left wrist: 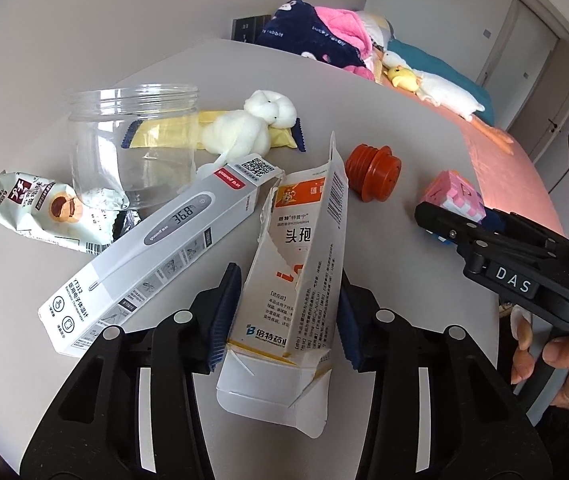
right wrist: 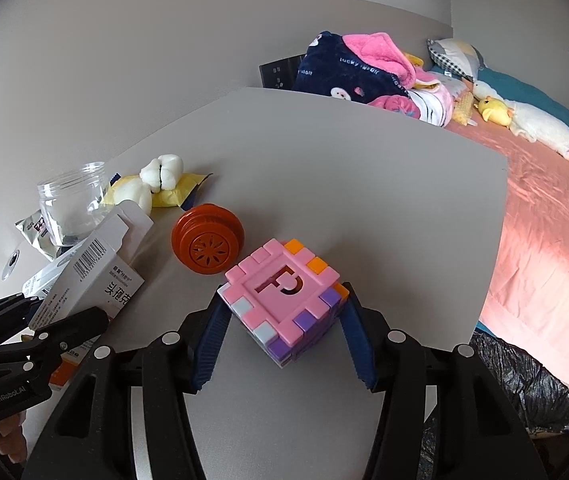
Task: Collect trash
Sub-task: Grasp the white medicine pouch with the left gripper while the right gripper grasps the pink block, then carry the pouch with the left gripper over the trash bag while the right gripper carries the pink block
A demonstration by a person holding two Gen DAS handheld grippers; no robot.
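Observation:
My left gripper (left wrist: 288, 312) is shut on a torn white and orange medicine box (left wrist: 300, 280), pads pressed on both its sides; the box also shows in the right wrist view (right wrist: 84, 292). My right gripper (right wrist: 284, 320) has its pads against both sides of a pink and purple puzzle cube (right wrist: 284, 300) on the grey table (right wrist: 364, 200); the cube also shows in the left wrist view (left wrist: 454, 198). A grey thermometer box (left wrist: 156, 256), a snack wrapper (left wrist: 40, 208), a yellow wrapper (left wrist: 172, 132) and a white wad (left wrist: 252, 124) lie at the table's left.
A clear plastic jar (left wrist: 132, 144) stands at the left. An orange threaded cap (right wrist: 206, 246) lies beside the cube. A black bin bag (right wrist: 524, 392) sits past the table's right edge. A bed (right wrist: 544, 220) with clothes and plush toys lies behind.

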